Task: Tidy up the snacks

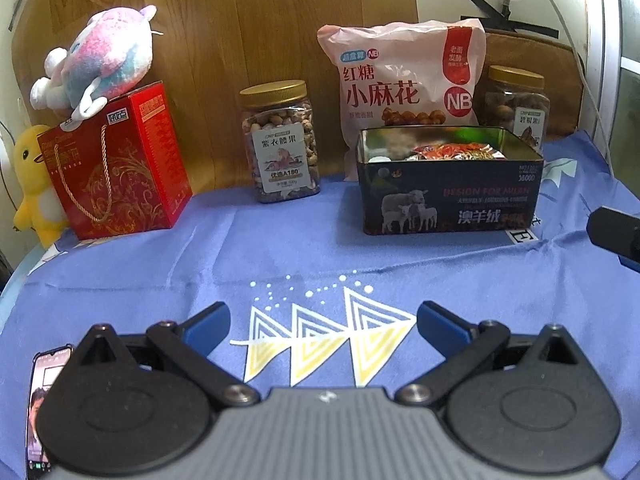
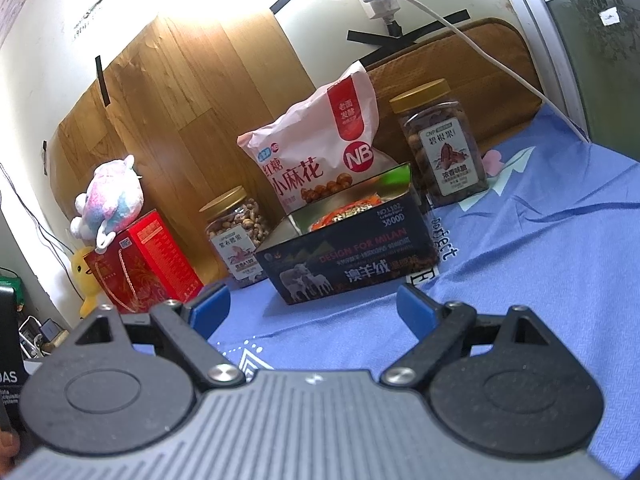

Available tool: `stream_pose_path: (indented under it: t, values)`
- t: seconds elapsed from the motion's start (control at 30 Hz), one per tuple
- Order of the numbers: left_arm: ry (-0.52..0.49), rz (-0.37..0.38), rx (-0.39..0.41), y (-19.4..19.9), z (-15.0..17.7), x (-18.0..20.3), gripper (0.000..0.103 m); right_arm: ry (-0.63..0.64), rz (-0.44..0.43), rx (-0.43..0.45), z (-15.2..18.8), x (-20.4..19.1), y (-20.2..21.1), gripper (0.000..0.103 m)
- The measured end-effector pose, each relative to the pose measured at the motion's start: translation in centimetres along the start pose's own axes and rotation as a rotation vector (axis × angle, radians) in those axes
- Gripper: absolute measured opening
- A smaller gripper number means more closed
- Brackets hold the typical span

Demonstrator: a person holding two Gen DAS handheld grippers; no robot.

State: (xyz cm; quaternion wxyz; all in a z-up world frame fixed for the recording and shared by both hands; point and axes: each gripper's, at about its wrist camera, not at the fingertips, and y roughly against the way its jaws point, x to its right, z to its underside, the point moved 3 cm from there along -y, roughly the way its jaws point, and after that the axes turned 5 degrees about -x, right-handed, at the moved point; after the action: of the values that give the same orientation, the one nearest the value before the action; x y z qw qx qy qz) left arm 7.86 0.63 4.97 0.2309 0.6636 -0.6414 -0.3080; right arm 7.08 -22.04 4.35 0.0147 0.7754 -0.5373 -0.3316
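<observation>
An open dark tin box (image 1: 448,200) (image 2: 352,264) printed with sheep stands on the blue cloth and holds several small snack packets (image 1: 452,151). A pink snack bag (image 1: 404,80) (image 2: 320,152) leans behind it. A gold-lidded nut jar (image 1: 280,144) (image 2: 238,236) stands left of the tin, and a second jar (image 1: 516,108) (image 2: 440,144) stands to its right. My left gripper (image 1: 322,330) is open over the cloth's triangle print, with nothing between its fingers. My right gripper (image 2: 312,312) is open and empty too, short of the tin.
A red gift box (image 1: 120,164) (image 2: 148,264) carries a pink plush toy (image 1: 100,60) at the left, with a yellow plush duck (image 1: 34,184) beside it. A phone (image 1: 40,400) lies at the near left. Wood panels back the table. The other gripper's tip (image 1: 616,232) shows at right.
</observation>
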Motion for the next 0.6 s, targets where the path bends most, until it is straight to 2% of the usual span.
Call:
stream_pose_path:
  t: [0.6]
  values:
    - [-0.037,0.010,-0.062,-0.93,0.47,0.56,0.103,0.005,-0.001,0.001,-0.02,0.02,-0.02,0.092]
